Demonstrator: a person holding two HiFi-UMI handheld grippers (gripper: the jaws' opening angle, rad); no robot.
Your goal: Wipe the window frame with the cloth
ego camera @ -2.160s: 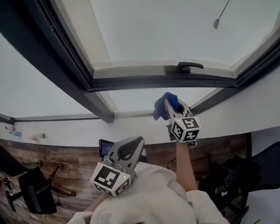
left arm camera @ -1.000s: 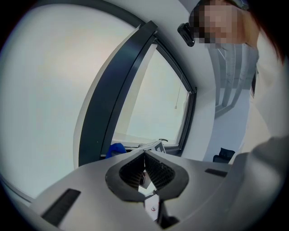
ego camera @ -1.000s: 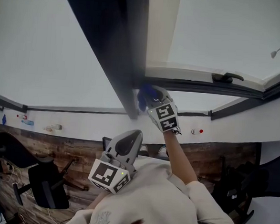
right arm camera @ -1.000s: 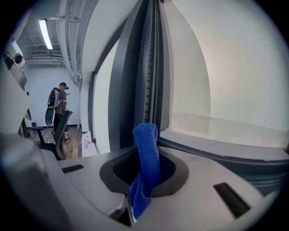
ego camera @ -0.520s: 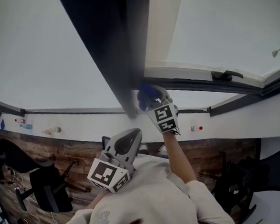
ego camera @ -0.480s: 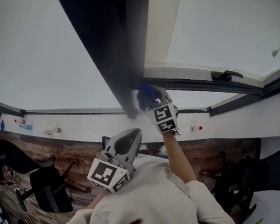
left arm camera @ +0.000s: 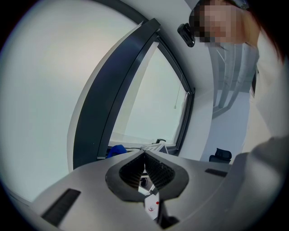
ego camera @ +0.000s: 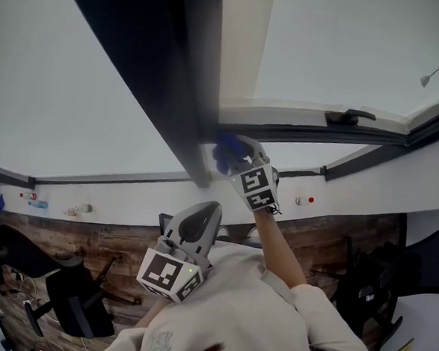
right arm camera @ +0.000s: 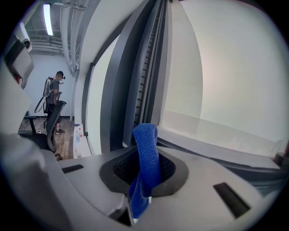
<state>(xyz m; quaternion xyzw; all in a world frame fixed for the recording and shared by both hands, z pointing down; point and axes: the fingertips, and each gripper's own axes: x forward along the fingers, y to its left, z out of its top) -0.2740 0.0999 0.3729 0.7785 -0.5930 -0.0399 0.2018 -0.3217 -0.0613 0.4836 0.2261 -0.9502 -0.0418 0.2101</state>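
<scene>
So that the cloth [right arm camera: 145,153] reaches the window frame [ego camera: 190,116], I hold my right gripper [ego camera: 234,155] high, clamped on it. My left gripper [ego camera: 201,224] idles low, jaws together, empty.

- Cloth [right arm camera: 146,144]: saturated blue, fine woven texture.
- Window frame [ego camera: 163,77]: dark grey to black; inner strip off-white.
- Window glass [ego camera: 341,44]: pale, even grey-white.
- Window handle [ego camera: 349,115]: black.
- Right gripper [ego camera: 240,151]: light grey shell, black ribbed pads; its marker cube [ego camera: 255,187] white with black square patterns.
- Left gripper [left arm camera: 145,168]: same grey and black; left marker cube [ego camera: 169,274] likewise black on white.
- Wall [ego camera: 369,181]: white, one small red dot [ego camera: 311,201].
- Floor [ego camera: 109,246]: brown wood grain.
- Chairs [ego camera: 75,303]: black.
- Sleeve [ego camera: 247,315]: cream.
</scene>
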